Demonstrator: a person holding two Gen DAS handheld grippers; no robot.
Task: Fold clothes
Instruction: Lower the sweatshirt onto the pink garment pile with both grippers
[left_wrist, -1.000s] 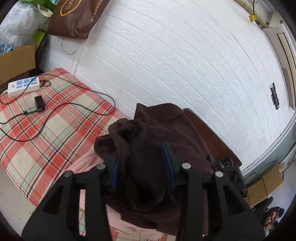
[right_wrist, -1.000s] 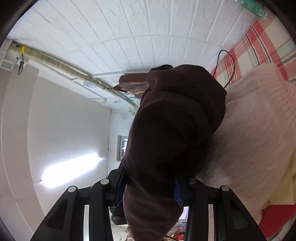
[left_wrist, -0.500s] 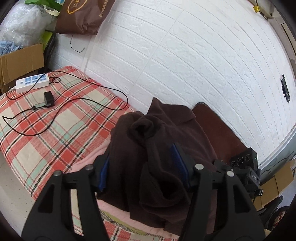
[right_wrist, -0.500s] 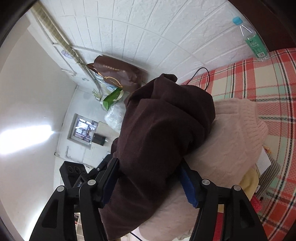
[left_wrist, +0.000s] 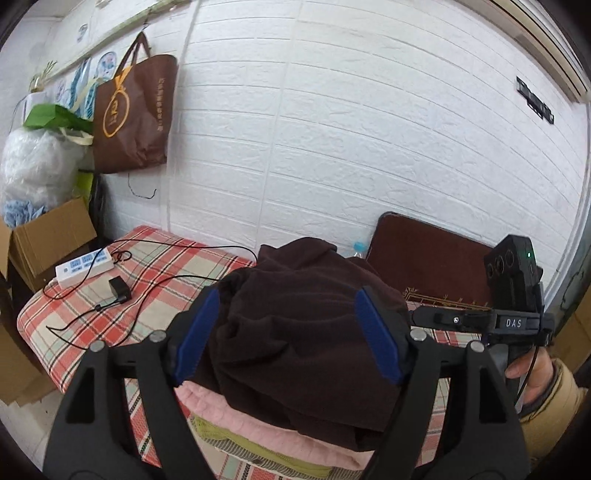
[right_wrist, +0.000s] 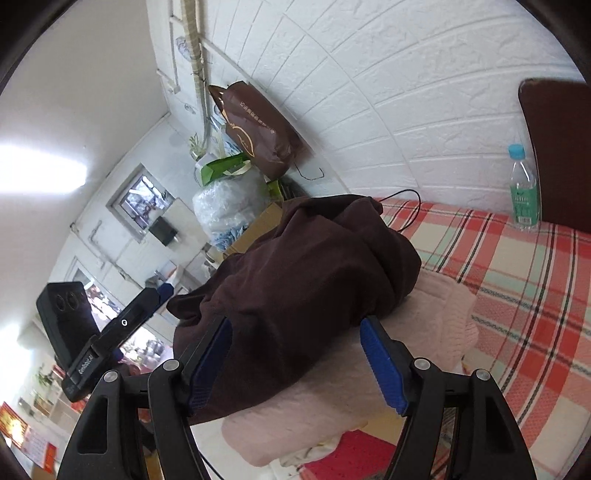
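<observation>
A dark brown garment (left_wrist: 295, 332) (right_wrist: 306, 266) lies bunched on top of a folded pink sweater (left_wrist: 258, 417) (right_wrist: 424, 314), part of a pile on the plaid bed (left_wrist: 74, 314). My left gripper (left_wrist: 286, 295) straddles the brown bundle with its jaws opening; the blue pads stand at the cloth's sides and do not squeeze it. My right gripper (right_wrist: 295, 321) comes from the other side, jaws also opening, with the brown cloth and the sweater's edge between its fingers. Yellow-green and red clothes peek out below the sweater.
A power strip (left_wrist: 85, 264), a charger (left_wrist: 120, 288) and black cables lie on the bed's far end. A water bottle (right_wrist: 522, 192) stands by a brown board (left_wrist: 428, 258) at the wall. A brown bag (left_wrist: 133, 114) hangs above a cardboard box (left_wrist: 48, 236).
Both grippers have opened and let go of the brown garment, which now rests on the pink sweater. Both have drawn back a little and rolled toward level.
</observation>
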